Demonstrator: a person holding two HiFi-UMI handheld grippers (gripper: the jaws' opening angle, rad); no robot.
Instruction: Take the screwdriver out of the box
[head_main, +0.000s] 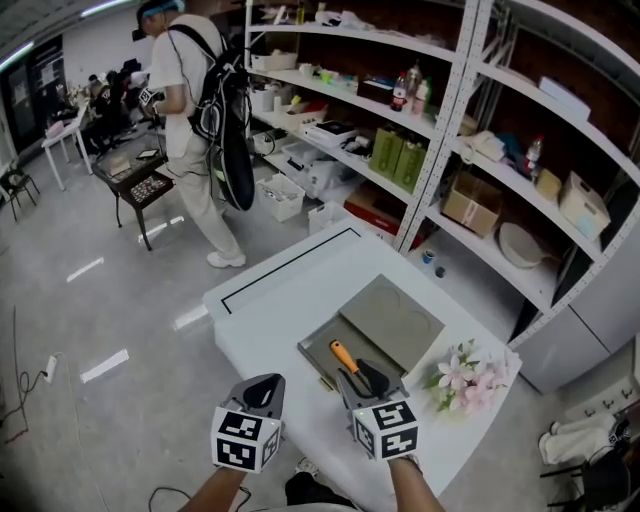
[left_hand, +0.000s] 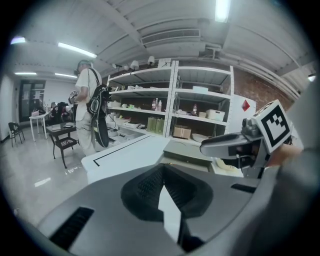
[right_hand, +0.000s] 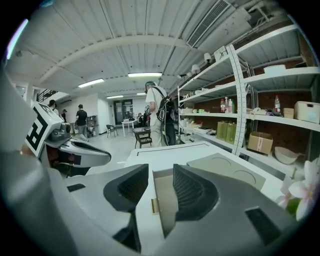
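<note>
An open grey box (head_main: 318, 350) lies on the white table (head_main: 270, 310), its lid (head_main: 392, 318) folded back flat behind it. Inside lies the screwdriver (head_main: 344, 355) with an orange handle; its near end is hidden behind my right gripper (head_main: 362, 377). That gripper hovers at the box's near edge, open, with nothing between the jaws. In the right gripper view, only the box floor (right_hand: 165, 200) shows in the right gripper's (right_hand: 161, 172) gap. My left gripper (head_main: 263, 385) is left of the box over bare table, its tips meeting in the left gripper view (left_hand: 162, 170).
Pink artificial flowers (head_main: 465, 375) lie at the table's right corner. A person (head_main: 195, 120) with a backpack stands beyond the table by a small dark table (head_main: 140, 185). Stocked metal shelves (head_main: 440, 130) run behind. A black outline (head_main: 285, 265) marks the table's far part.
</note>
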